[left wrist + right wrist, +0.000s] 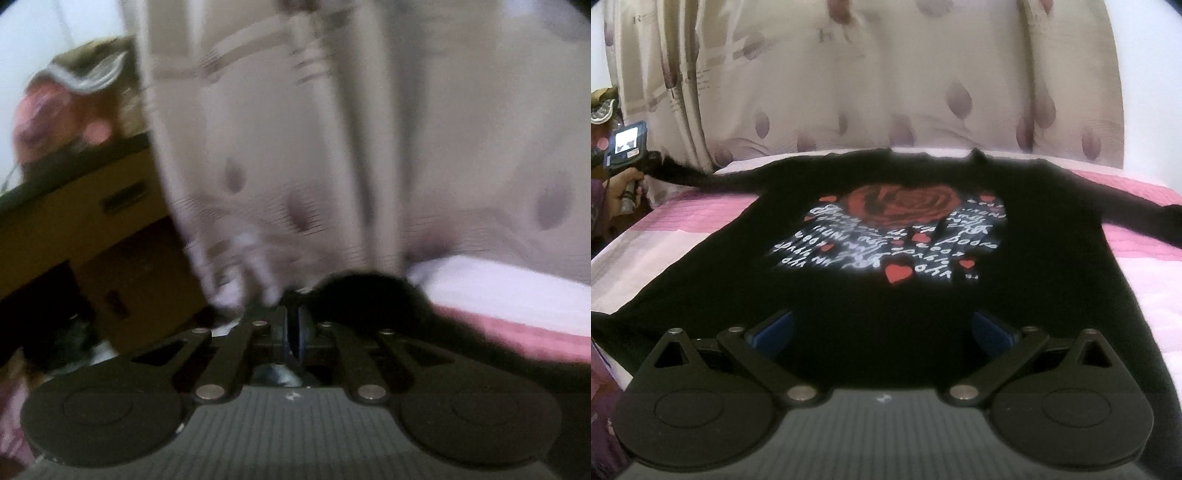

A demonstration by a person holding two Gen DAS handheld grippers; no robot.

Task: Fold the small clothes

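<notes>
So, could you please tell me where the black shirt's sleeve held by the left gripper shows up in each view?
Left wrist view: the sleeve end is a dark bunch at lower centre, pinched in the left gripper.
Right wrist view: the same sleeve stretches off the far left edge of the pink bedspread.
Shared landmark: the petal-print curtain behind the bed.

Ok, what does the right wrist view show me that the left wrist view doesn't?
Only the right wrist view: the whole black shirt spread flat, its rose print, the open right gripper above the hem, and the left gripper from outside, pulling a sleeve off to the side.

Only the left wrist view: the left gripper up close, shut on black cloth, and a cardboard box.

Both: the curtain and the pink bedcover.
</notes>
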